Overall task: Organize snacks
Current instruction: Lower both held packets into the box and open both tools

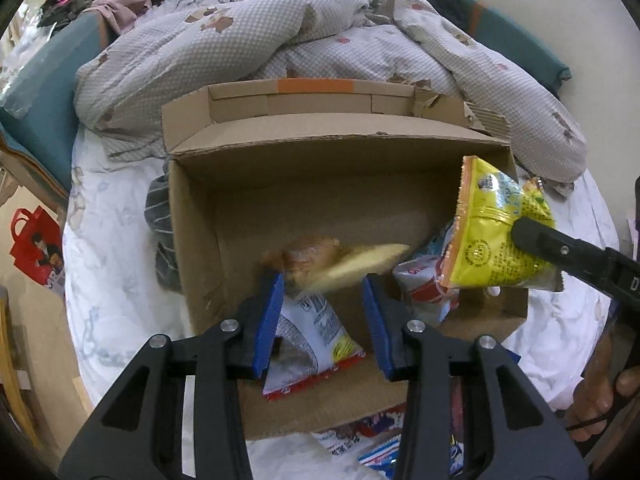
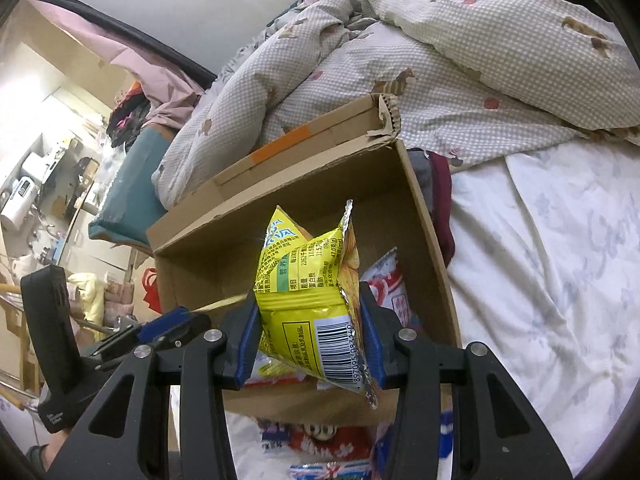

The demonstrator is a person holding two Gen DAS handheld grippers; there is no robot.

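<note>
An open cardboard box (image 1: pixel 196 240) (image 2: pixel 424 240) stands on the bed. My left gripper (image 1: pixel 323 284) hangs over its near side with the blue pads apart. A blurred yellow-orange snack packet (image 1: pixel 344 264) is in motion just past the fingertips, not pinched. Under it a white-and-blue packet (image 1: pixel 308 332) lies on the box floor, and a red-and-white packet (image 1: pixel 424 284) (image 2: pixel 388 284) leans in the right corner. My right gripper (image 2: pixel 308 300) (image 1: pixel 536 236) is shut on a yellow snack packet (image 2: pixel 304 280) (image 1: pixel 492 232), held over the box's right side. The left gripper (image 2: pixel 172 324) shows at the left in the right wrist view.
A rumpled checked quilt (image 1: pixel 320 32) (image 2: pixel 460 60) is piled behind the box. Several loose snack packets (image 1: pixel 360 440) (image 2: pixel 320 444) lie on the white sheet (image 1: pixel 112 280) in front of the box. A red bag (image 1: pixel 32 248) stands beside the bed. A person's hand (image 1: pixel 600 392) holds the right gripper.
</note>
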